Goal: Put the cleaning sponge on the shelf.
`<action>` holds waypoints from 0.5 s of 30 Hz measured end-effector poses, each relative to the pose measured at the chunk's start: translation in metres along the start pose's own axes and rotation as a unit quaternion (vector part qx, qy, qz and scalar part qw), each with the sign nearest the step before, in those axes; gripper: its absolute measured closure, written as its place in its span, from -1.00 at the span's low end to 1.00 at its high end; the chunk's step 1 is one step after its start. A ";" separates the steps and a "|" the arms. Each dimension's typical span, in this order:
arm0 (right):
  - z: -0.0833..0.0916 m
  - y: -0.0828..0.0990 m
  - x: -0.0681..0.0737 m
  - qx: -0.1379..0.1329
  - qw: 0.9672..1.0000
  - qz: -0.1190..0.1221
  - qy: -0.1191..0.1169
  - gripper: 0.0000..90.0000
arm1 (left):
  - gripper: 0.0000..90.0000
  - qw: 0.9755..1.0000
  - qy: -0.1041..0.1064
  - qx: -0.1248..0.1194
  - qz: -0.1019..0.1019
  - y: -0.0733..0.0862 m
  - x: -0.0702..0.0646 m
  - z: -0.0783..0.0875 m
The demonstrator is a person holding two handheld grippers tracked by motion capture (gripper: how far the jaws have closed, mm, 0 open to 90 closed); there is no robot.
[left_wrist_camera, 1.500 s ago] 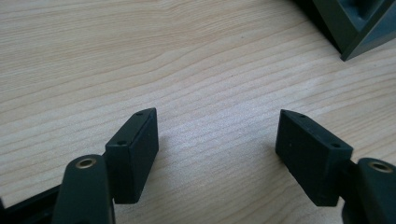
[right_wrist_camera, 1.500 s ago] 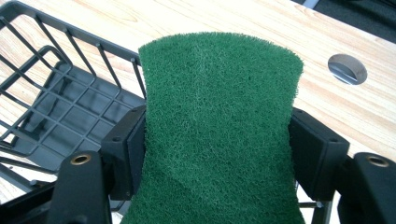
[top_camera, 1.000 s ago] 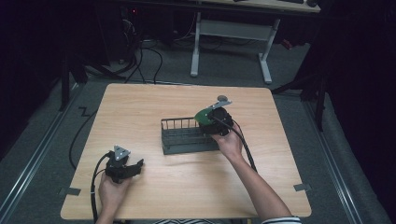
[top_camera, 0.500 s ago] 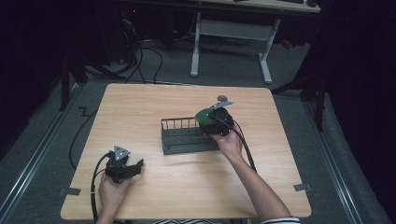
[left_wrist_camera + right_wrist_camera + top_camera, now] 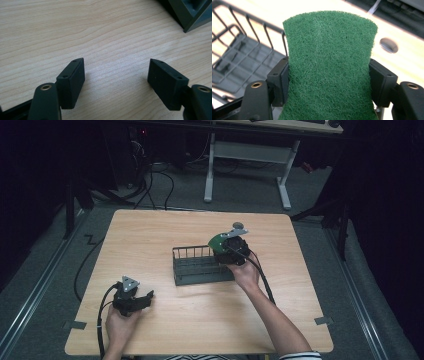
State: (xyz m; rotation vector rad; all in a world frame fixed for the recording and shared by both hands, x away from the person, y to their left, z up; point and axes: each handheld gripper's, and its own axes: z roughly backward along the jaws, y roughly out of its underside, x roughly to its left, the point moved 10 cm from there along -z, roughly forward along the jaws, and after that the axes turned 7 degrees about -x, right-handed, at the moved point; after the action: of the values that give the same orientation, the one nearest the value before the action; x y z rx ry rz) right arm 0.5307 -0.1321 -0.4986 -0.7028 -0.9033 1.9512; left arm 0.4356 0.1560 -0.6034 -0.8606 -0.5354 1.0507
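Observation:
A green scouring pad [image 5: 329,65] is pinched between the jaws of my right gripper [image 5: 328,82], which is shut on it. In the high view that right gripper [image 5: 227,249] hovers at the right end of a dark wire rack [image 5: 196,266] in the middle of the table, with the green pad [image 5: 217,241] showing at its tip. My left gripper [image 5: 134,300] rests near the table's front left, open, with bare wood between its jaws in the left gripper view [image 5: 116,77]. A corner of the rack [image 5: 192,17] shows at the top right there.
The wooden table [image 5: 150,235] has a round grommet hole [image 5: 239,225] behind the rack, also visible as a grey hole [image 5: 389,45]. Black cables trail from both grippers. A white desk frame [image 5: 245,165] and cables stand on the floor beyond the table.

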 end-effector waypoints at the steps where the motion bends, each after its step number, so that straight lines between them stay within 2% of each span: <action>1: -0.001 0.000 -0.001 -0.004 1.000 -0.003 0.001 -0.31 | -0.32 1.000 0.000 0.000 0.000 0.000 0.000 0.000; 4: -0.009 0.007 -0.002 0.013 1.000 -0.005 0.005 -0.31 | -0.32 1.000 0.000 0.000 0.000 0.000 0.000 0.000; 5: -0.011 0.008 -0.002 0.010 1.000 -0.008 0.002 -0.31 | -0.32 1.000 0.000 0.000 0.000 0.000 0.000 0.000; 7: -0.010 0.008 -0.002 0.009 1.000 -0.027 -0.008 -0.32 | -0.32 1.000 0.000 0.000 0.000 0.000 0.000 0.000; 13: -0.002 0.014 0.000 0.038 0.999 -0.022 -0.014 -0.33 | -0.32 1.000 0.000 0.000 0.000 0.000 0.000 0.000; 15: 0.000 0.015 0.002 0.045 0.999 -0.010 -0.012 -0.33 | -0.32 1.000 0.000 0.000 0.000 0.000 0.000 0.000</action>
State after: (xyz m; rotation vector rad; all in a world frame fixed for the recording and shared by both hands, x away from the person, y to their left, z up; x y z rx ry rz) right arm 0.5230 -0.1362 -0.5114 -0.6176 -0.8270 1.9736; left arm 0.4356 0.1561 -0.6034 -0.8603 -0.5356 1.0507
